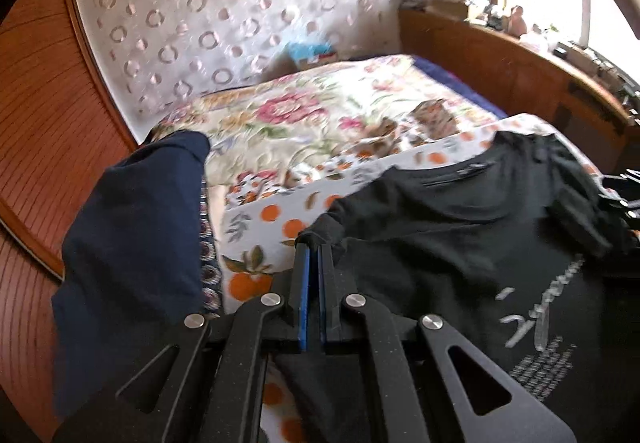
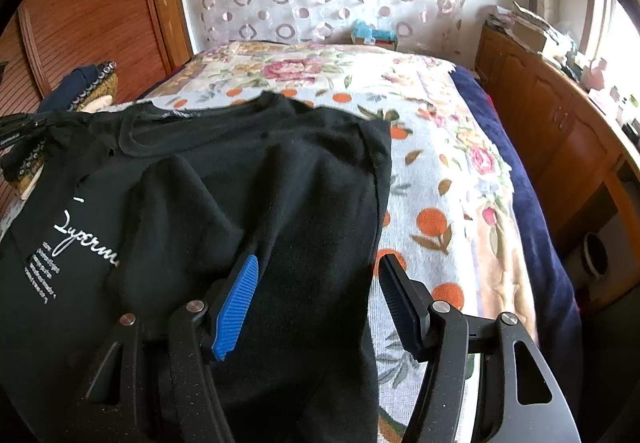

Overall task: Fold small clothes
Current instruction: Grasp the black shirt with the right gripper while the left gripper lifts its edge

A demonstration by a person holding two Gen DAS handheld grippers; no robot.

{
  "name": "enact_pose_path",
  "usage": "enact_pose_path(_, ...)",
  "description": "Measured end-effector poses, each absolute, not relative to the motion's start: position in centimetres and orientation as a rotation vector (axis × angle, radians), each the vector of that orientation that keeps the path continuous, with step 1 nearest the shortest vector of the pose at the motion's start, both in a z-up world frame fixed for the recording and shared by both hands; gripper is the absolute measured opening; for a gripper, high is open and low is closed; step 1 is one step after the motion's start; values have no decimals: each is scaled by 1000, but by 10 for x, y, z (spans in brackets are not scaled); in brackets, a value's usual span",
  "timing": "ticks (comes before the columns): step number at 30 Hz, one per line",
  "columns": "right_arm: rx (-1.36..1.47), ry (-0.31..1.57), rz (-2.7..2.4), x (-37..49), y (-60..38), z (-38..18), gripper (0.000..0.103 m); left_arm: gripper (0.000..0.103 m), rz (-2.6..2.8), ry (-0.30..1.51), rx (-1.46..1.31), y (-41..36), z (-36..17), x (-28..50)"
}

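Note:
A black T-shirt (image 1: pixel 460 243) with white lettering lies on the bed's orange-print blanket (image 1: pixel 260 219). My left gripper (image 1: pixel 314 243) is shut on the shirt's left sleeve edge, and cloth hangs below the jaws. In the right wrist view the same shirt (image 2: pixel 240 171) has its right side folded over toward the middle. My right gripper (image 2: pixel 316 263) is open, with its blue-padded fingers (image 2: pixel 236 303) astride the folded right edge of the shirt, holding nothing.
A navy garment (image 1: pixel 132 243) hangs over a basket at the bed's left side; it also shows in the right wrist view (image 2: pixel 76 83). A floral quilt (image 1: pixel 304 111) covers the far bed. A wooden cabinet (image 2: pixel 560 131) with clutter runs along the right. A wooden wardrobe (image 2: pixel 80 3) stands left.

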State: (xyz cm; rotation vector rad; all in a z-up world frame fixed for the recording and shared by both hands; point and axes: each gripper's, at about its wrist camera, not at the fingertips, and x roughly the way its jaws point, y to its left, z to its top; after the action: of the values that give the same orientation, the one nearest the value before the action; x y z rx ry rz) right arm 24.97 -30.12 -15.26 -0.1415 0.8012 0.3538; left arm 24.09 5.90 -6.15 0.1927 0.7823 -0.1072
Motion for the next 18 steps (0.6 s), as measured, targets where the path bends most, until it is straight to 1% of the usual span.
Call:
enact_pose_path(7,-203,757,335,279,-307,-136,65,4,-162,725,163,45,-61,215)
enact_pose_path(15,-229,839,326,331,-306,-160,64,4,-212,711,118,43,-63,195)
enact_pose_path(18,-212,842,335,342,-305,-160,64,4,-217,705,100,45,-64,187)
